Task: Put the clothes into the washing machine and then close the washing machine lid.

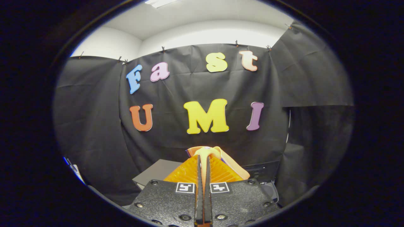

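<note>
My gripper (pixel 203 159) is raised and faces the booth's black cloth wall. Its two fingers stand pressed close together, with only a thin slit between them. A pale yellow piece of clothing (pixel 234 168) with a bluish edge is pinched at the fingertips. It bunches over the tips and hangs down to the right of the fingers. Low down, to the left beyond the fingers, lies a grey flat-topped box (pixel 157 174); I cannot tell whether it is the washing machine.
The black cloth wall (pixel 189 88) hangs close ahead and wraps round on both sides. A dark object (pixel 263 172) sits low on the right behind the fingers. White wall and ceiling show above the cloth.
</note>
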